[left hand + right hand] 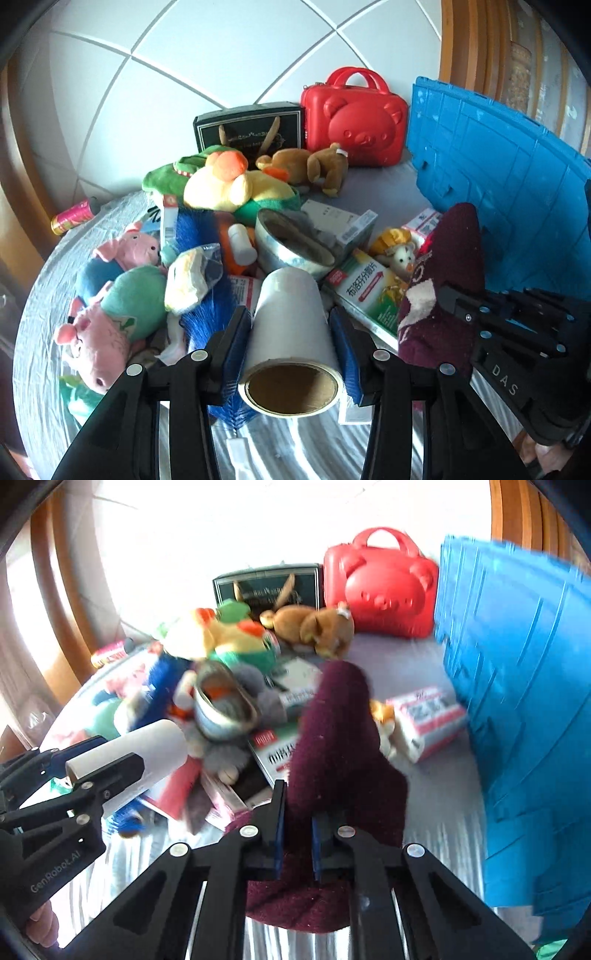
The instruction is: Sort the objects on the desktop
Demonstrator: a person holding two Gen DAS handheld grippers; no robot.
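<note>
Sorting plush toys and boxes on the tabletop (388,192)

"DAS" is read on the right gripper (297,843), clamped on a maroon sock (340,746); a white roll (293,332) is clamped by the left gripper (291,354).

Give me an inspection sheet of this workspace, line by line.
Surface: table under a grey cloth, crowded.
Job's things: white roll in the left gripper; maroon sock in the right gripper.
Clutter: plush toys, medicine boxes, metal tin, blue brush, heaped together.
Grippers: both shut on their loads.
Cables: nothing seen.
Surroundings: red bear case, black box, blue crate, tiled floor.
</note>
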